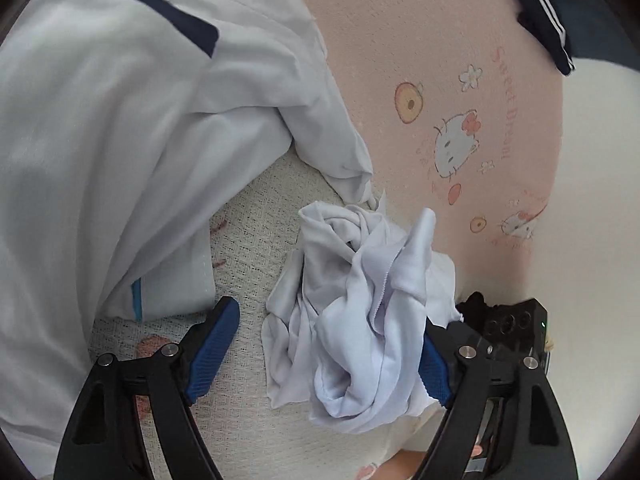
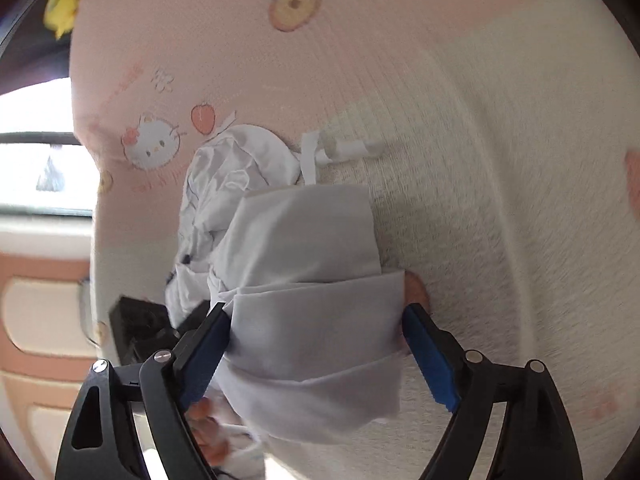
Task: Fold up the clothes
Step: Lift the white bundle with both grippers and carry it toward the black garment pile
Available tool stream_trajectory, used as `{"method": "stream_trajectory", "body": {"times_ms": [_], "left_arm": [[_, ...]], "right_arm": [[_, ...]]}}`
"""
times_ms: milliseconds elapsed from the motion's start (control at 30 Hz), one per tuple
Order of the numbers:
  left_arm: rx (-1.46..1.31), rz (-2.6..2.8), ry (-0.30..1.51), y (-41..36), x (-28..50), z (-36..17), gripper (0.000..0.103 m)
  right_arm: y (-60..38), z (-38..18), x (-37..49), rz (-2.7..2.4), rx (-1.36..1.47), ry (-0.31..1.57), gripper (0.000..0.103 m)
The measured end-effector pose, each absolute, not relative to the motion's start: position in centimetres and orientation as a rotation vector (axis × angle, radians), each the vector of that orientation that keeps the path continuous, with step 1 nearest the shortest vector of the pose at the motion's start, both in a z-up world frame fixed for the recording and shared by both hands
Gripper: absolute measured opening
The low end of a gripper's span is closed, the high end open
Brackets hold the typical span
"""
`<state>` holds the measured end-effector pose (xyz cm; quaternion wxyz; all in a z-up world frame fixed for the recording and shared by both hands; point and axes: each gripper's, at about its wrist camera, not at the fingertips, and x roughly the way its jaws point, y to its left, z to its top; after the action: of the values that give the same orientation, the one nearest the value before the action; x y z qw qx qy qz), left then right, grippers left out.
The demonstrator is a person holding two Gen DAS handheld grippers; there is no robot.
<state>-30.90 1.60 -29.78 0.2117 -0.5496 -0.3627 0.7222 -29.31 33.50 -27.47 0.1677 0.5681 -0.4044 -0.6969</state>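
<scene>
Left gripper, lower centre of its view, jaws spread, the crumpled white garment lying between its pads on the pink cartoon-print bedspread. Right gripper, jaws likewise apart, brackets the folded end of the same garment. A larger white garment fills the upper left.

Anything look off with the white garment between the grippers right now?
Yes. The small white garment lies crumpled in a twisted heap on the bedspread, not flat. The left gripper and right gripper straddle it, jaws open.
</scene>
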Motion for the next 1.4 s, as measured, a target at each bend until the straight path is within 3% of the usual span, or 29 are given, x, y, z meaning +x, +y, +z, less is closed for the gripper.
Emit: {"method": "stream_trajectory", "body": {"times_ms": [200,400,533,767,900,1100,1200,1300,1400], "left_arm": [[-1.471,1.999,-1.157,1.2,-30.3,-30.2,0.082],[-1.483,1.804,-1.399,2.5,-29.9,-31.7,0.082],[-1.490,1.855,-1.387,2.7,-29.6,-31.1,0.084],[-1.482,1.888,-1.418,2.6,-29.2,-30.8,0.085],[-1.461,1.924,-1.407,2.8,-29.0,-30.5,0.086],[-1.455,1.973,-1.310,4.7,-29.0,-29.6,0.093],[-1.473,1.984,-1.318,5.2,-29.1,-29.2,0.093],[-1.505,1.993,-1.352,5.0,-28.3,-29.3,0.088],[-1.517,1.991,-1.401,4.6,-27.4,-29.3,0.076]], "right_arm": [[33.6,-29.9,-28.4,-1.926,1.452,-1.491,0.093],[32.6,-29.3,-27.8,-2.030,1.347,-1.534,0.102],[32.3,-29.3,-28.0,-2.027,1.342,-1.543,0.103],[34.5,-30.5,-27.4,-1.871,1.198,-1.850,0.103],[33.5,-30.0,-28.3,-1.895,1.291,-1.747,0.102],[31.2,-28.7,-28.4,-2.088,1.372,-1.575,0.084],[31.5,-29.1,-28.7,-2.025,1.366,-1.652,0.071],[31.5,-29.3,-28.8,-2.014,1.349,-1.695,0.066],[30.9,-28.1,-29.3,-2.086,1.358,-1.594,0.064]]}}
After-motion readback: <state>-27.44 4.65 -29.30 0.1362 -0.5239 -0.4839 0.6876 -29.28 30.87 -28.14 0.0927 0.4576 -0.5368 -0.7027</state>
